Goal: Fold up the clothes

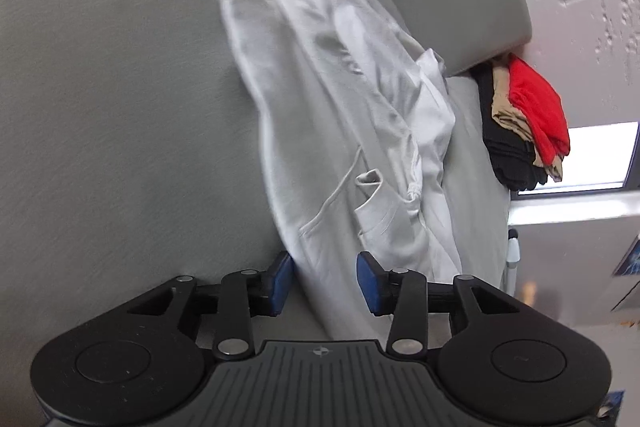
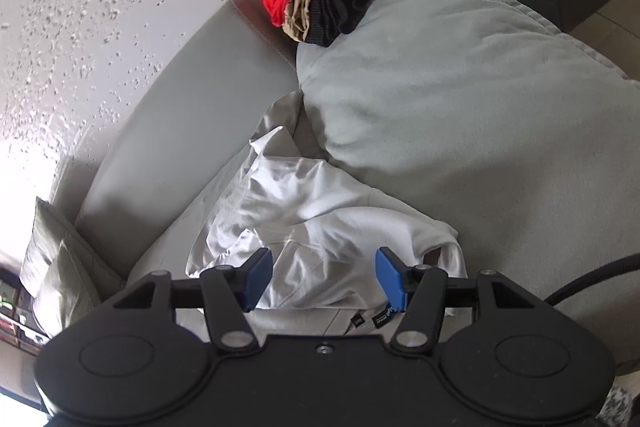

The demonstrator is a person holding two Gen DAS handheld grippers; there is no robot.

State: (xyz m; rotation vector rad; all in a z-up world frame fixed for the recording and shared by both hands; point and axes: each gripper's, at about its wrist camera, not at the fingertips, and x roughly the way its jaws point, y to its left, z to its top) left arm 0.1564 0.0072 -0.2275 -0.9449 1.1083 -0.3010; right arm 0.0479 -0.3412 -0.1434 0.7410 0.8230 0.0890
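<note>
So the white pants (image 1: 340,115) lie crumpled on the grey sofa (image 1: 100,107), long axis running straight away from the left hand-held gripper (image 1: 324,281), legs pointing off toward the backrest and the waist end right at its blue pads. The left one sits released with the waist edge just between its spread jaws, so it looks nearer to a grab. The right hand-held gripper (image 2: 324,277) hangs released too, over the bunched cloth beside the cushion (image 2: 460,87), touching nothing that I can tell
</note>
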